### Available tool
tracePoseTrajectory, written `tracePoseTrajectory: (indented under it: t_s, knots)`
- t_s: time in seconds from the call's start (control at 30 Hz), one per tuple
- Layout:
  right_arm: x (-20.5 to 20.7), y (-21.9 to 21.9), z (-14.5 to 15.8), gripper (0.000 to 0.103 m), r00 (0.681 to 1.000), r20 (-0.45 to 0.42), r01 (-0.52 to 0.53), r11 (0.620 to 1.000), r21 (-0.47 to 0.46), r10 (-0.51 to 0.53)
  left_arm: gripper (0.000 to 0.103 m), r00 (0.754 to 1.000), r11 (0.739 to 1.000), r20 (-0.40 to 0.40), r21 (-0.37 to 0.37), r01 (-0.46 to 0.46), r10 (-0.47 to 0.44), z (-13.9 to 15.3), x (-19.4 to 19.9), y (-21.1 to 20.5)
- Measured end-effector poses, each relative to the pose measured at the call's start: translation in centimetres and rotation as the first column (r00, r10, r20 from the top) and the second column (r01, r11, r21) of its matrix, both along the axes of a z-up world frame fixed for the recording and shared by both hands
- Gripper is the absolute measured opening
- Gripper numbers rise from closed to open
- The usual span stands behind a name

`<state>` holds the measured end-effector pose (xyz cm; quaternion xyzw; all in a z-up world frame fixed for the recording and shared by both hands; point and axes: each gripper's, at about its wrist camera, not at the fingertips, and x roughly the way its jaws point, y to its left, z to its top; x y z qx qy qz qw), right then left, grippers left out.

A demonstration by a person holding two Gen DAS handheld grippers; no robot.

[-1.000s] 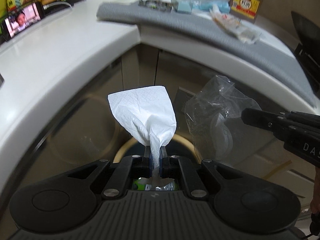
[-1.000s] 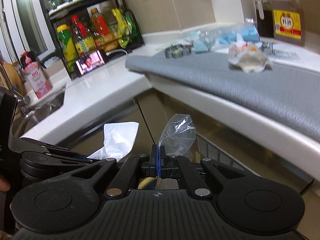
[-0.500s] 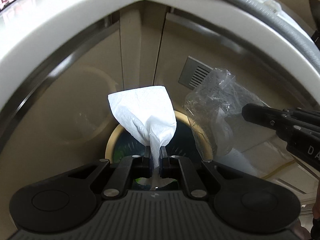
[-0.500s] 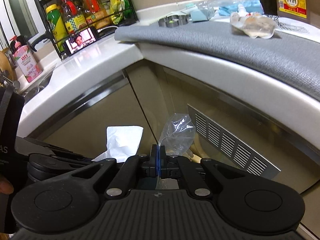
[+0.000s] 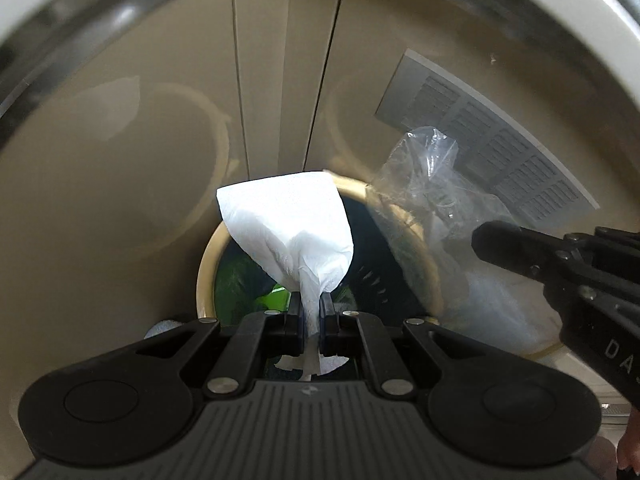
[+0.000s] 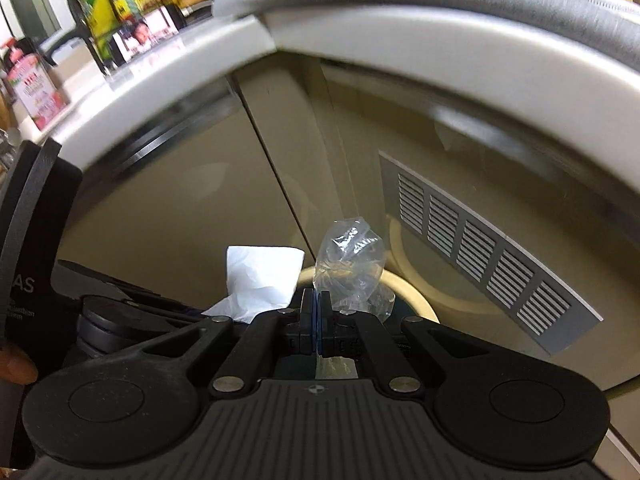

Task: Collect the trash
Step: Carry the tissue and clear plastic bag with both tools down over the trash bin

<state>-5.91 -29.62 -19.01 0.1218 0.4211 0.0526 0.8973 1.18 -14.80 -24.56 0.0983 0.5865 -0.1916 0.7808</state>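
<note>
On the left, the left gripper pinches a white paper tissue above the round trash bin, whose beige rim shows at about nine o'clock of the tissue. If let go from here, the light, fanned-out sheet could drift and catch the rim or miss toward the cabinet doors. On the right, the right gripper, jaws clamped, holds a crumpled clear plastic bag at three o'clock of the tissue, over the far rim; it may cling to the pads or flutter outside.
</note>
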Motion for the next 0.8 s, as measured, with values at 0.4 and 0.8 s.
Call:
tracePoseTrajectory:
  t_s: [0.4,0.8]
  knots:
    - [1.5,0.4,-2.9,0.001,0.997,-0.075,0.0,1.0,-0.009,-0.001,0.007,0.997,0.999,-0.08,0.032,0.011,-0.008,-4.2,1.4,-0.7]
    - [2.3,1.1,-3.0,0.001,0.996,-0.072,-0.044,0.999,-0.002,0.044,0.007,0.996,0.999,-0.091,0.047,-0.011,0.015,-5.6,1.6,-0.1]
